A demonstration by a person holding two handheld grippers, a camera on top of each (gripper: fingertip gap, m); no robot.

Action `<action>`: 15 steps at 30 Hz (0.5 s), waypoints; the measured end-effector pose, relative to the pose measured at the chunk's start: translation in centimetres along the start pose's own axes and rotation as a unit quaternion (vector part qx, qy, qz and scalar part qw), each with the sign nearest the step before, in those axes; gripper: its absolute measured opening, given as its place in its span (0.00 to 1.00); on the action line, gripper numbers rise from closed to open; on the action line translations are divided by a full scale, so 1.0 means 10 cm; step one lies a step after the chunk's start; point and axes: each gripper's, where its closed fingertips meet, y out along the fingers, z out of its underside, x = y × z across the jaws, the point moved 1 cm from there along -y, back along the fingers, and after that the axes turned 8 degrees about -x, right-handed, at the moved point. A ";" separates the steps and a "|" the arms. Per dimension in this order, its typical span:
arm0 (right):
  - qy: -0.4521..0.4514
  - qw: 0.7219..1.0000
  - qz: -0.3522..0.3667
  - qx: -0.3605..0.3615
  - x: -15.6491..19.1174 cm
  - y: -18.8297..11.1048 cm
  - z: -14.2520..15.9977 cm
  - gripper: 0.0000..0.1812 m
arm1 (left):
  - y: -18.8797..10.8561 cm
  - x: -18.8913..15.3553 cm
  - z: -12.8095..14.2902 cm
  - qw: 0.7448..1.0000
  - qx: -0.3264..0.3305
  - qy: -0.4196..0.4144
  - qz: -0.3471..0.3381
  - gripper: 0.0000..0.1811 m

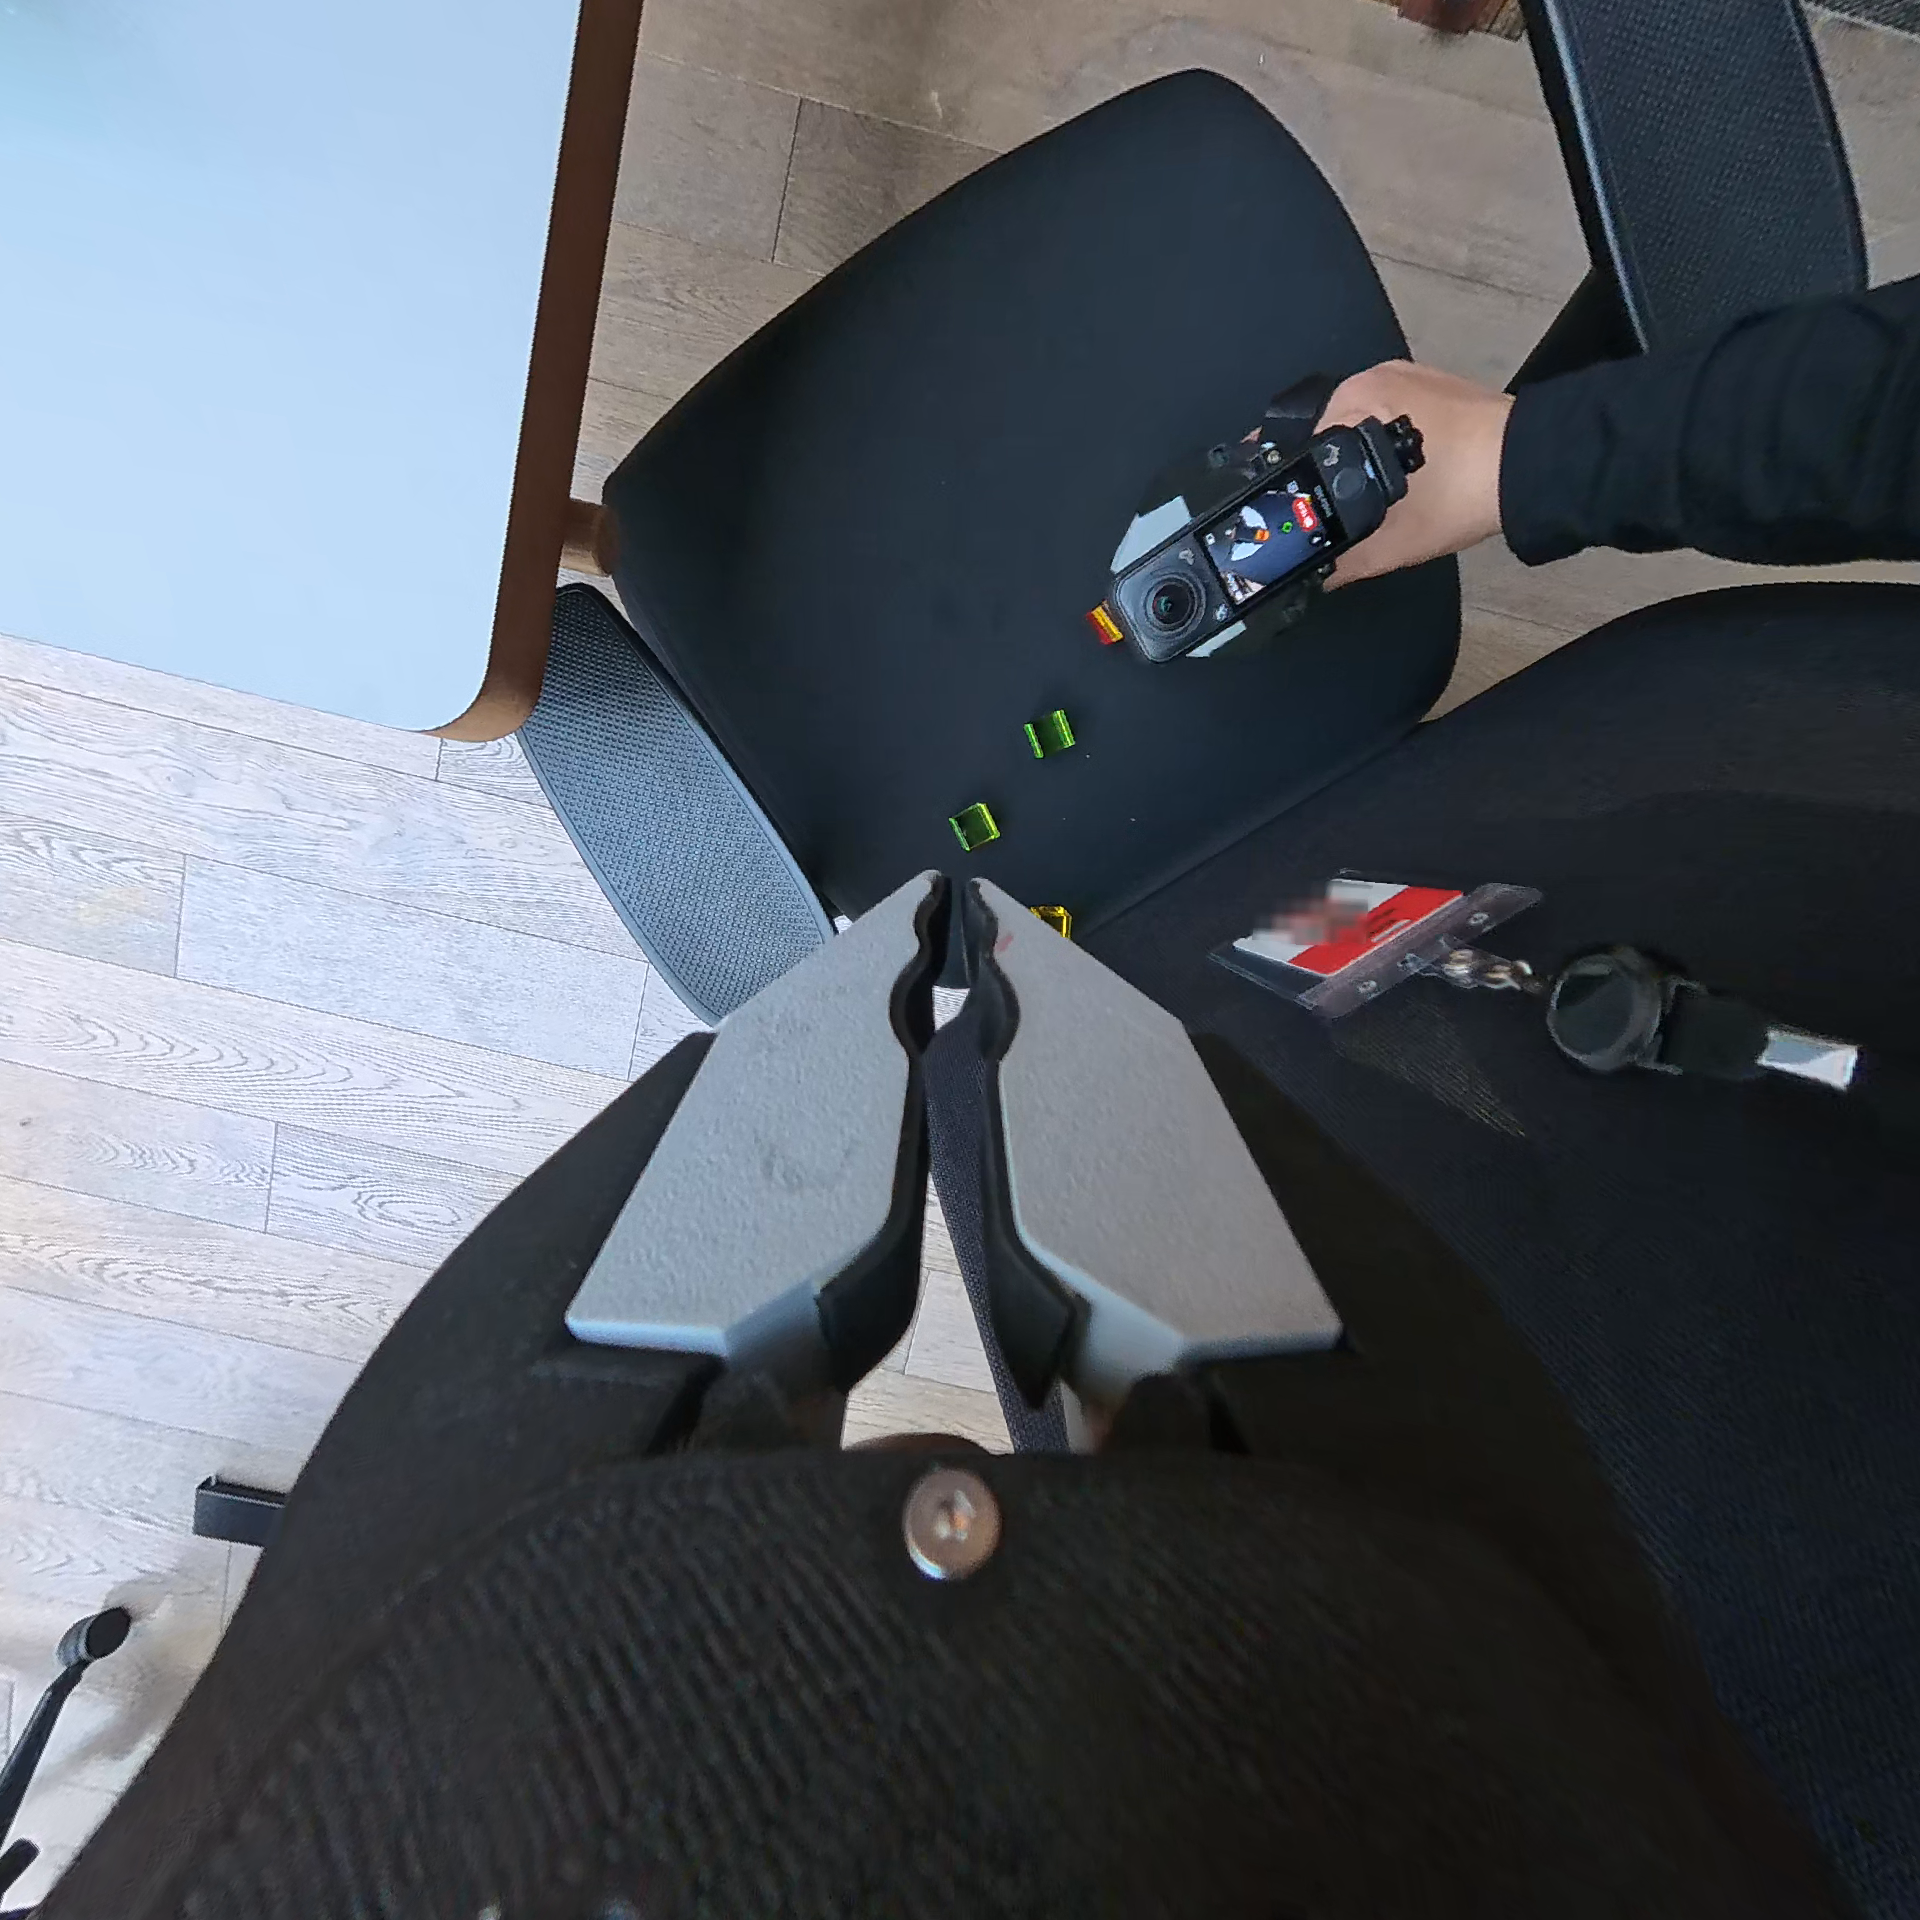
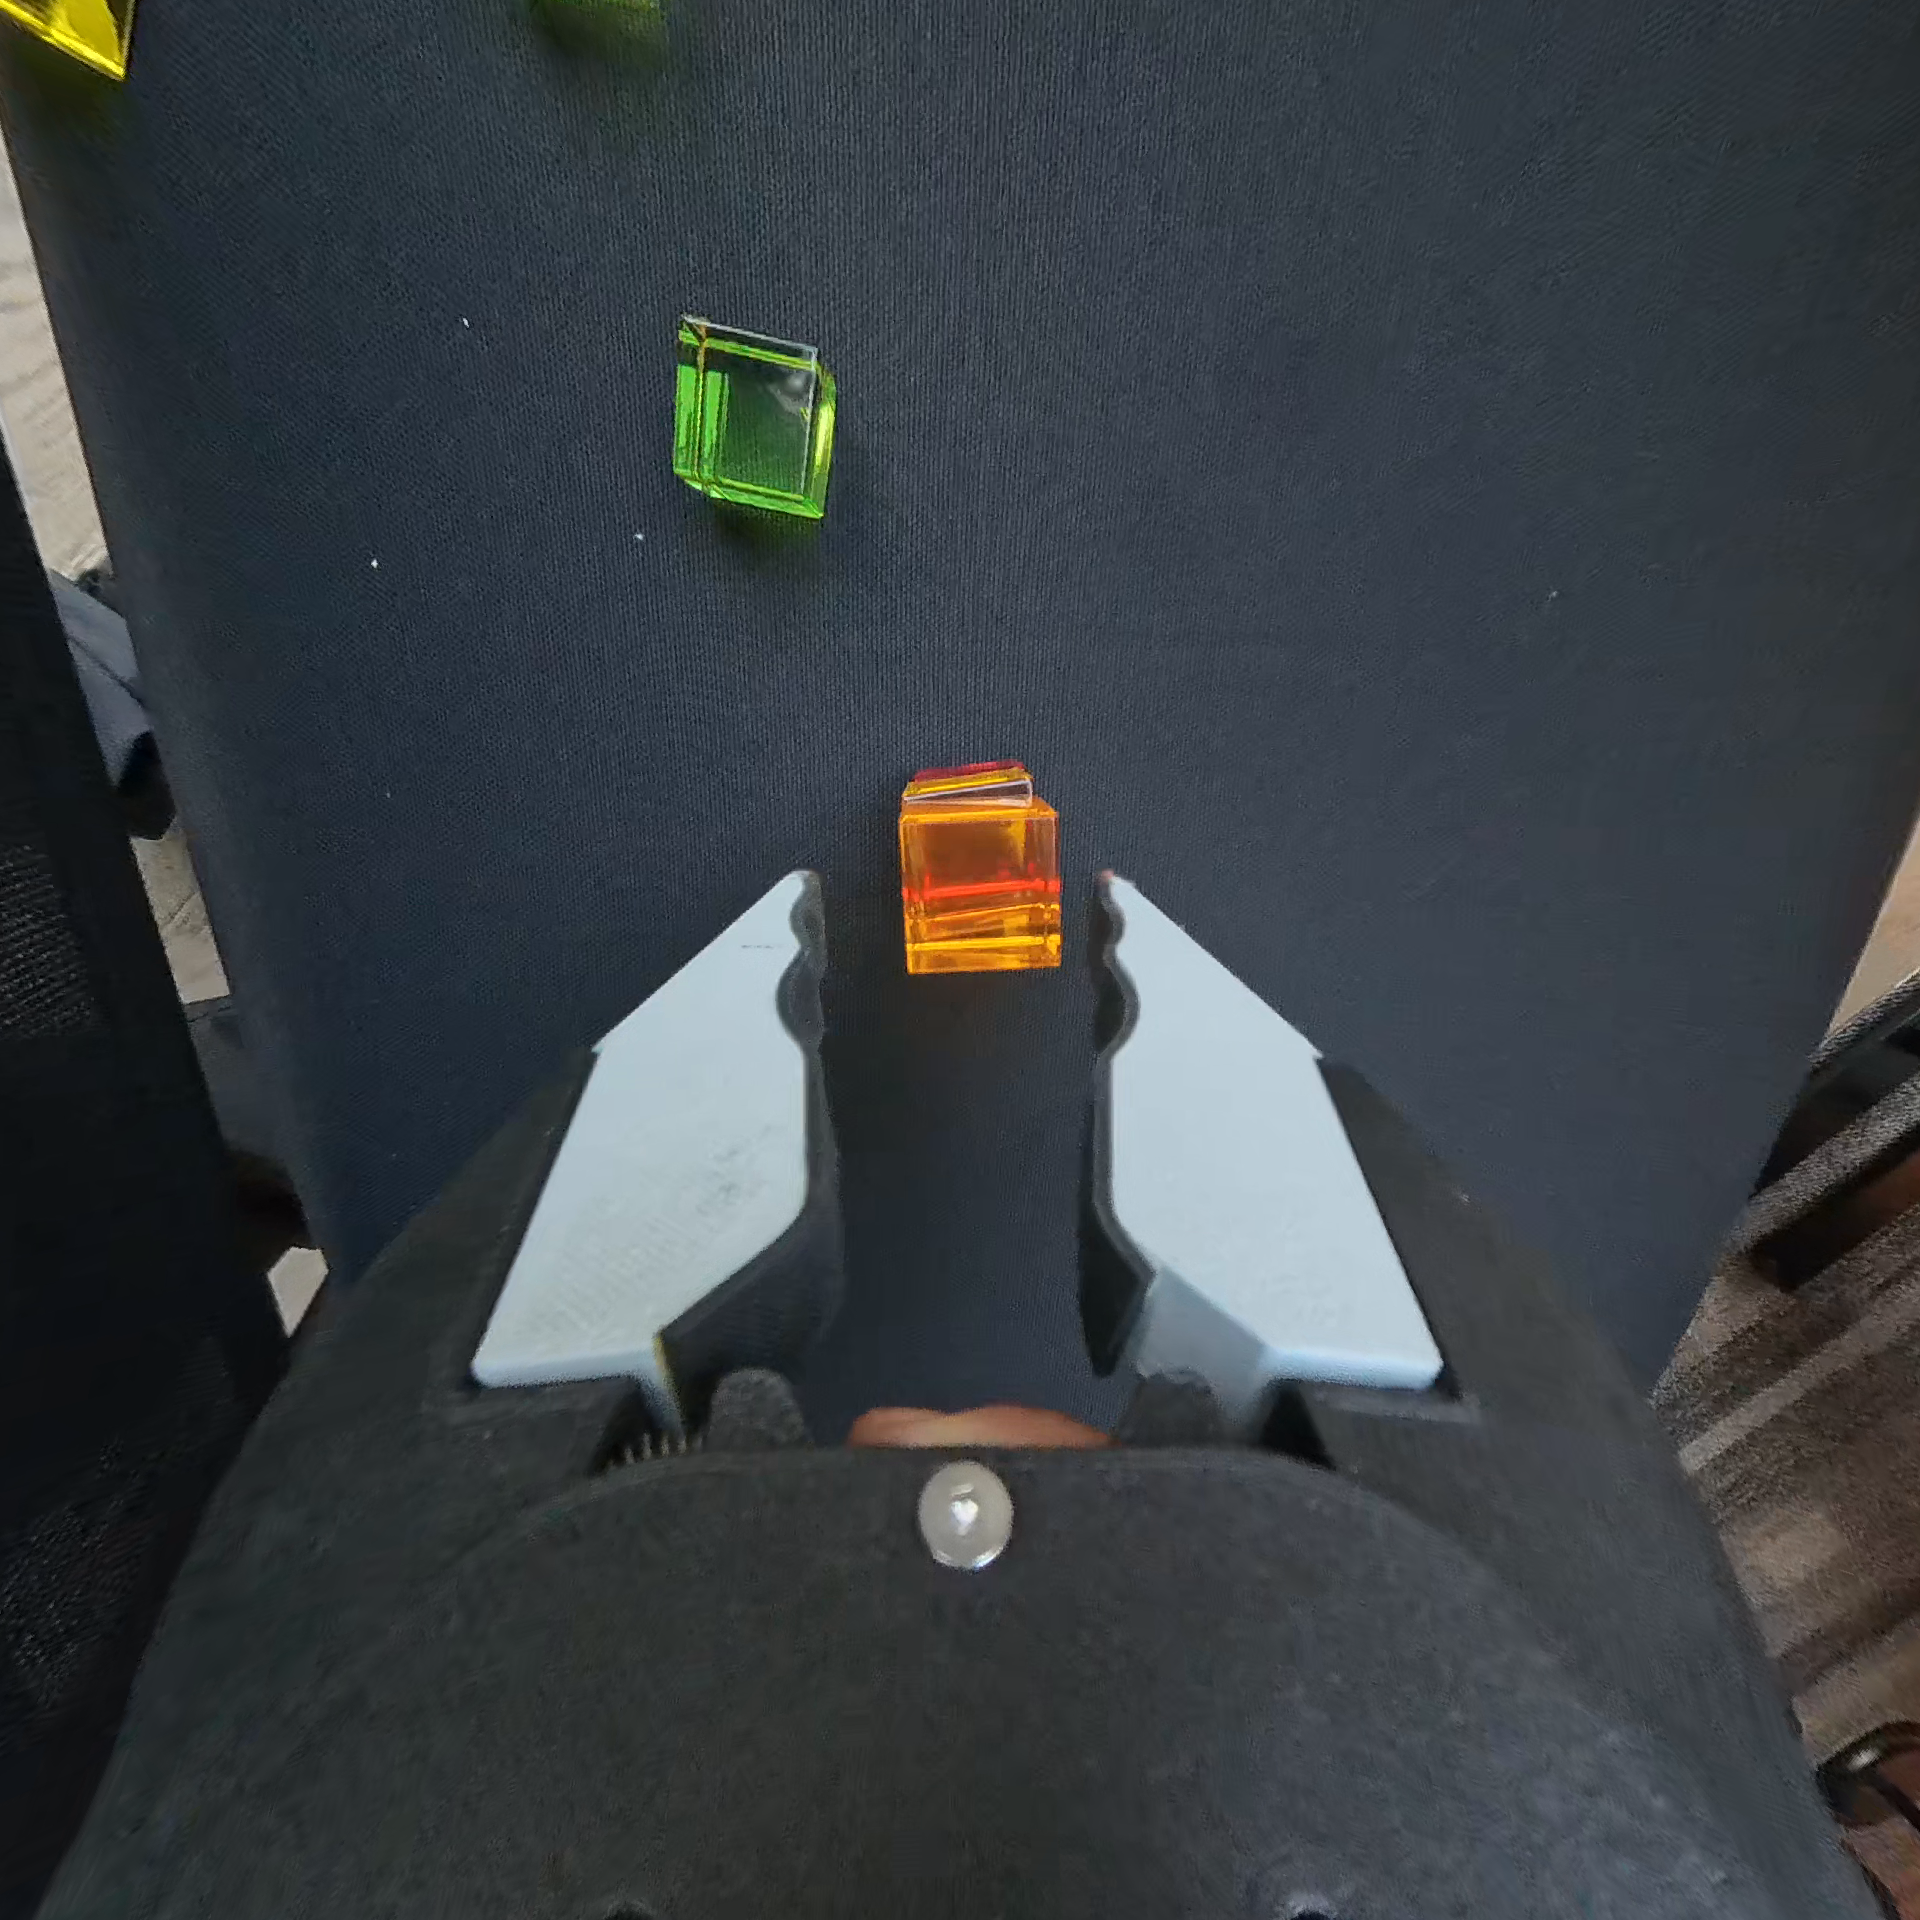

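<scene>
Right gripper [image 2: 961, 914]: jaws wide, straddling an orange acrylic cube [image 2: 981, 899] on the black chair seat [image 2: 1351, 520], not touching. Cube looks rigid, light, slick; flat side faces are probably the hold. Left gripper [image 1: 956, 894]: jaws nearly together, empty, away from the green cube [image 2: 753, 421].

The left wrist view looked steeply down from high above a black chair seat [image 1: 935, 436], its own gripper [image 1: 951, 894] in the foreground, taking in wood floor [image 1: 208, 1039] and the right gripper [image 1: 1101, 623] farther off. The right wrist view sat low and close over that same seat [image 2: 1351, 520], facing forward along it. Both views shared the seat and a green cube [image 1: 1047, 734] [image 2: 753, 416].
</scene>
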 end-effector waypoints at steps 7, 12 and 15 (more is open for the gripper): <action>0.028 0.999 0.032 -0.033 -0.04 -0.21 -0.08 0.39 | 0.00 0.01 0.00 1.000 0.001 0.000 -0.002 0.00; 0.016 0.990 -0.001 -0.141 0.21 -0.63 -0.60 0.30 | -0.01 0.02 -0.01 1.000 -0.002 -0.004 -0.003 0.00; -0.024 0.982 -0.083 -0.168 0.56 -0.66 -0.91 0.30 | -0.01 0.01 -0.01 1.000 -0.002 -0.002 -0.003 0.00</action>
